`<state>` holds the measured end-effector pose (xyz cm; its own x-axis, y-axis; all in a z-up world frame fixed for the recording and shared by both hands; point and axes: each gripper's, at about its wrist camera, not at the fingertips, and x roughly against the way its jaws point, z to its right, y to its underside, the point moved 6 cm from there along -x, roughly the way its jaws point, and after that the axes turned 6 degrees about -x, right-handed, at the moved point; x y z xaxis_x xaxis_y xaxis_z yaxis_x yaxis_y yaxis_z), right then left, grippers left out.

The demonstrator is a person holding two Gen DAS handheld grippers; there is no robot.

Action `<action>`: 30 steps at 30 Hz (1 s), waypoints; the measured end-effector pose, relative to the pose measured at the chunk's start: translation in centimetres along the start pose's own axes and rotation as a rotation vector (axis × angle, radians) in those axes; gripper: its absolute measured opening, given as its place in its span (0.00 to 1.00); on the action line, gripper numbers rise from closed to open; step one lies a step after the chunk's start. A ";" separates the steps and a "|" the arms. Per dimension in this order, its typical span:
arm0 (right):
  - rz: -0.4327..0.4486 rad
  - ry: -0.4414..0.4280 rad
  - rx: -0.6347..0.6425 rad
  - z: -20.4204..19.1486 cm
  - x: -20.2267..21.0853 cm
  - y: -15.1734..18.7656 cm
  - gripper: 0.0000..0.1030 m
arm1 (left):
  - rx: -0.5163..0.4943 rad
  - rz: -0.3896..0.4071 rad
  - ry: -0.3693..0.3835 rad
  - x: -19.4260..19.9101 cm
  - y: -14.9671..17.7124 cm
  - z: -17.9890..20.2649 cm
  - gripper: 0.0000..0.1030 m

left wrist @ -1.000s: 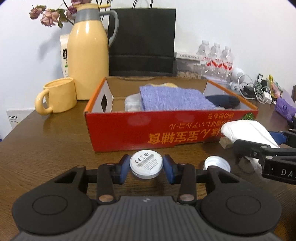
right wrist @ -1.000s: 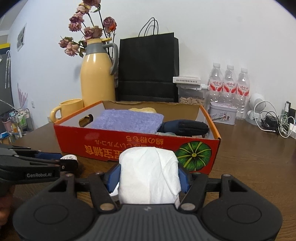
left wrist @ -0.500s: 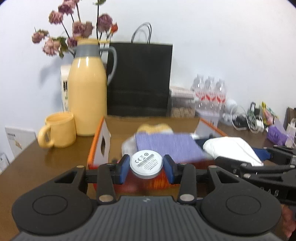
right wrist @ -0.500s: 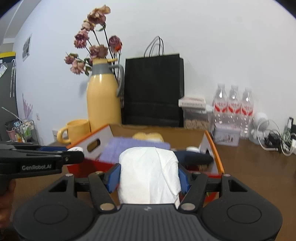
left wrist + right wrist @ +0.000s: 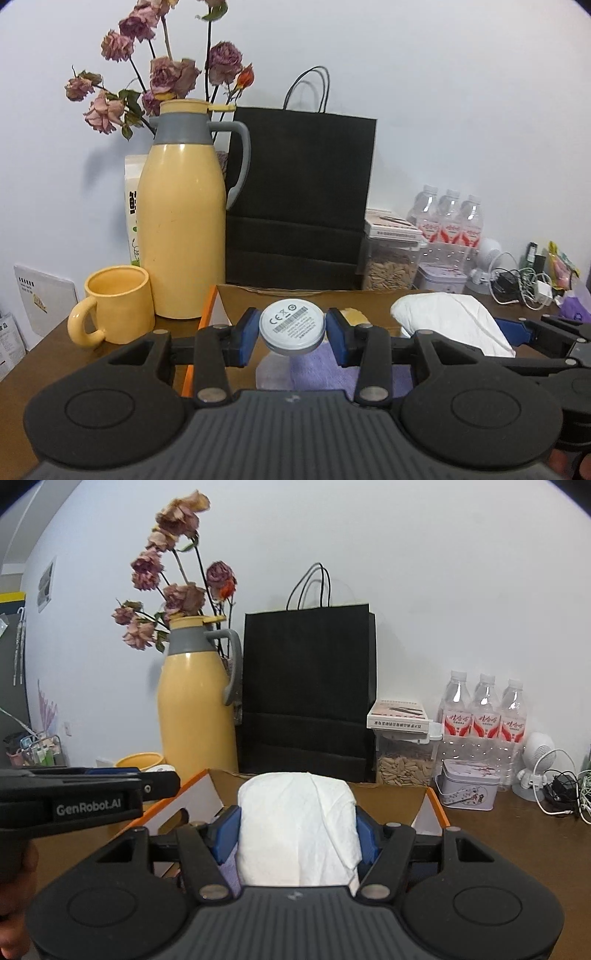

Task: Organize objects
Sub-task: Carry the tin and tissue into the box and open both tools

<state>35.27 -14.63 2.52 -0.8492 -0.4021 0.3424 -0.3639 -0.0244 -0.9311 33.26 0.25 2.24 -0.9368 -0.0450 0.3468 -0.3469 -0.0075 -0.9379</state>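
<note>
Change: a second ago we saw the box's (image 5: pixel 212 306) red front; now both grippers are raised over its open top.
Counts: we count three bottles (image 5: pixel 484 716), one jug (image 5: pixel 183 236), one mug (image 5: pixel 116 304), one bag (image 5: pixel 299 199).
Left gripper (image 5: pixel 291 330): narrowly open, pads clamped on a white disc (image 5: pixel 291 326), held above the purple cloth (image 5: pixel 321 373) in the box.
Right gripper (image 5: pixel 297 834): about half open, pinching a white cloth bundle (image 5: pixel 297 823) over the box.
</note>
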 end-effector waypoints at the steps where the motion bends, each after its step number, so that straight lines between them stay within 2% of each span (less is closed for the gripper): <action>1: -0.003 0.004 -0.003 0.2 -0.5 -0.1 0.60 | 0.005 -0.006 -0.002 -0.6 0.0 -0.2 0.39; 9: -0.022 0.023 -0.041 2.4 -4.4 0.1 0.60 | 0.013 -0.042 -0.008 -4.5 0.1 -0.8 0.39; 16: -0.047 0.036 -0.054 3.2 -5.6 0.7 0.61 | -0.008 -0.070 -0.012 -6.3 0.8 -0.8 0.39; 18: -0.048 0.042 -0.053 3.3 -5.7 0.8 0.61 | -0.013 -0.070 -0.014 -6.3 0.9 -0.9 0.39; 20: -0.047 0.051 -0.049 3.2 -5.8 0.8 0.67 | -0.016 -0.070 -0.011 -6.3 0.9 -0.8 0.40; 21: -0.050 0.057 -0.045 3.2 -5.8 0.9 0.67 | -0.022 -0.069 -0.007 -6.3 0.9 -0.8 0.42; 22: -0.053 0.060 -0.044 3.3 -5.8 0.9 0.69 | -0.028 -0.067 -0.006 -6.3 0.9 -0.7 0.55; 23: -0.059 0.062 -0.047 3.4 -5.8 1.0 0.78 | -0.033 -0.066 -0.017 -6.3 1.0 -0.7 0.75; 24: -0.062 0.070 -0.053 3.5 -5.8 1.0 0.82 | -0.039 -0.061 -0.032 -6.2 1.0 -0.8 0.81; 26: -0.056 0.100 -0.068 4.1 -5.7 0.9 0.94 | -0.038 -0.049 -0.083 -6.3 0.9 -1.2 1.00; 28: -0.056 0.115 -0.091 4.6 -5.7 0.8 1.00 | -0.011 -0.049 -0.098 -6.5 0.9 -1.8 1.00; 30: -0.057 0.123 -0.096 4.7 -5.8 0.8 1.00 | 0.007 -0.067 -0.091 -6.8 1.0 -2.1 1.00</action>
<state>41.69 -16.66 -0.80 -0.8641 -0.2878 0.4129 -0.4432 0.0461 -0.8952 39.16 2.64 -1.00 -0.9035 -0.1348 0.4068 -0.4079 -0.0202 -0.9128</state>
